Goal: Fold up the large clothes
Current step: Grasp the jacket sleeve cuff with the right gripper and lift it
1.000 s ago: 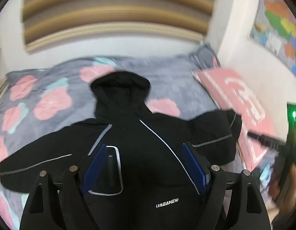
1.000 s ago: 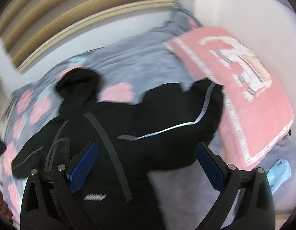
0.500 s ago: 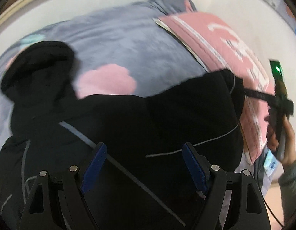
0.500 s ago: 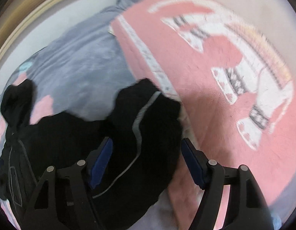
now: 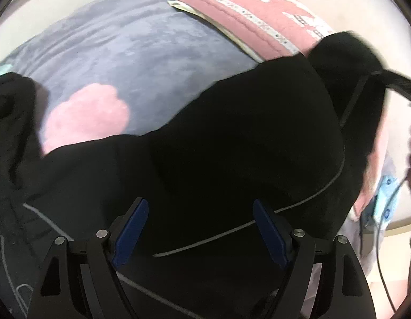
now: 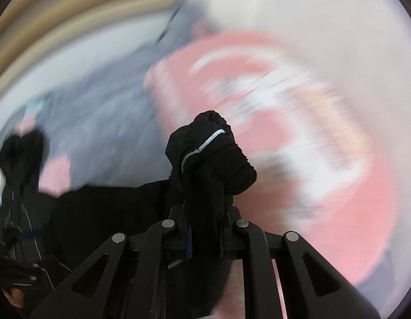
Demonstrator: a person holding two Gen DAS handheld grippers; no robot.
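Observation:
A black hooded jacket (image 5: 232, 154) with thin grey piping lies spread on a grey bed cover with pink flowers. Its sleeve (image 5: 346, 85) reaches toward the pink pillow on the right. My left gripper (image 5: 198, 228) hangs open just above the sleeve's upper part, nothing between its blue pads. In the right wrist view my right gripper (image 6: 204, 234) is closing, its jaws pinching the sleeve cuff (image 6: 210, 154), which bunches up above the fingers. The hood (image 6: 19, 148) lies far left in that view.
A pink pillow (image 5: 258, 18) with a white pattern lies at the right of the bed, against a white wall. The right gripper's black arm (image 5: 399, 85) crosses the left wrist view's right edge. A light blue item (image 5: 386, 199) and a cable sit beside the bed.
The right gripper went from wide open to closed on the sleeve cuff and moved right toward the pillow. The left gripper dropped lower and shifted right over the sleeve, staying open.

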